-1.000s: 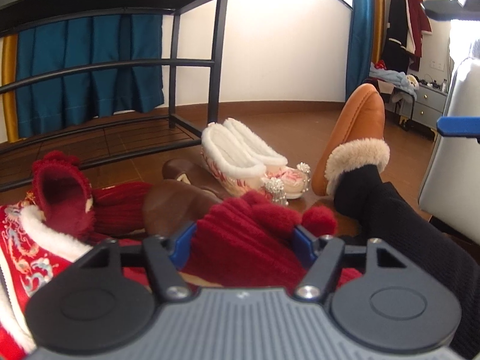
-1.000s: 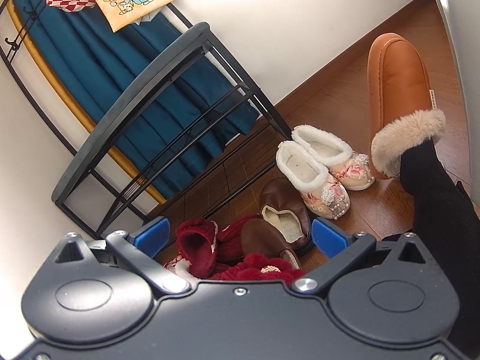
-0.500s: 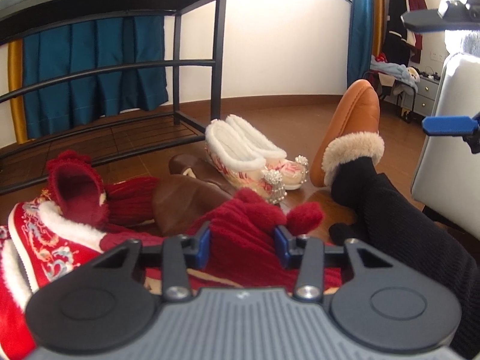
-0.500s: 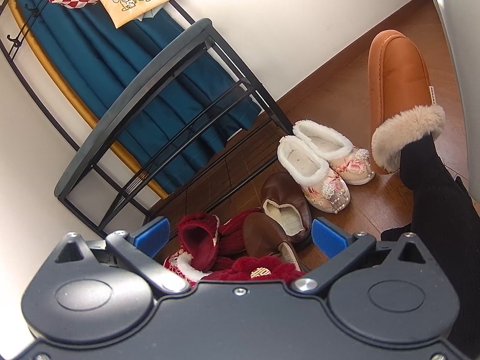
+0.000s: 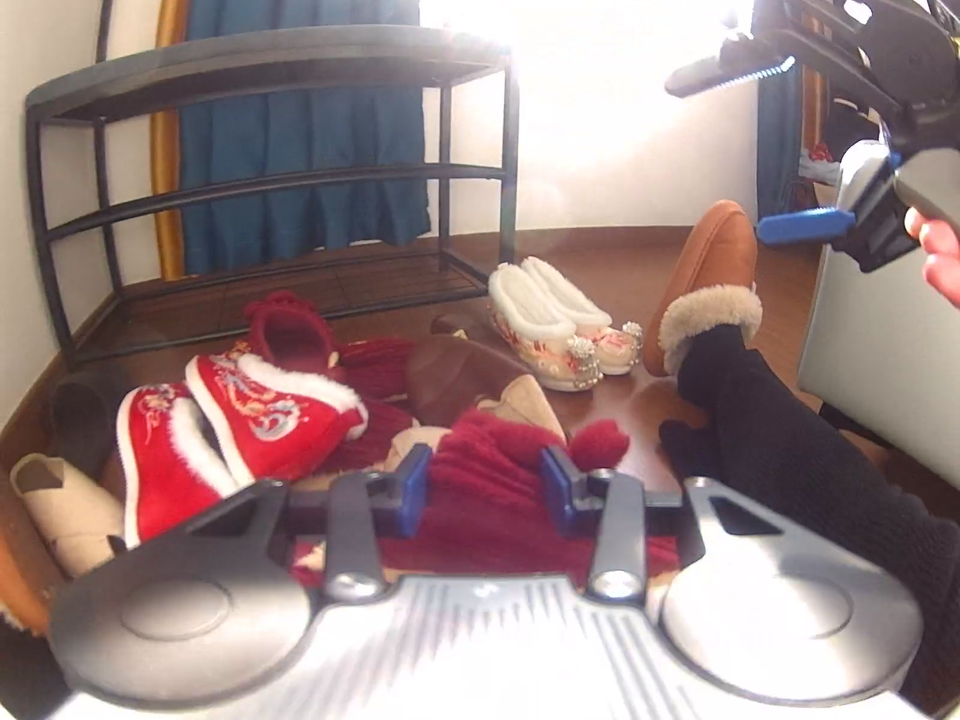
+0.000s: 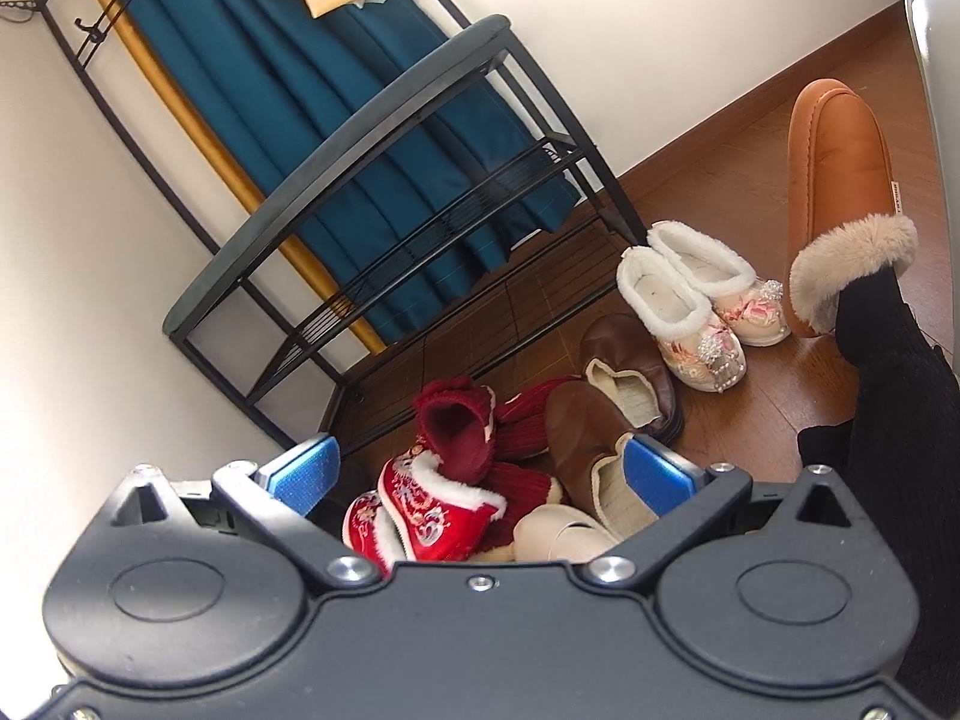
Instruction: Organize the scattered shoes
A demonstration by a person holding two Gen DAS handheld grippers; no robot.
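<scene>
With my left gripper [image 5: 485, 483] clamping the maroon knit slipper [image 5: 480, 468], my right gripper [image 6: 480, 468] gaping empty, I'd carry it to the shoe rack [image 5: 270, 180].

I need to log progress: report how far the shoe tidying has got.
Done: nothing; the shoe rack shelves look bare. In hand: the left gripper is shut on a dark red knitted slipper; the right gripper is open, holding nothing. Left: the red embroidered pair, brown slippers and white-trimmed pair lie on the floor.
</scene>
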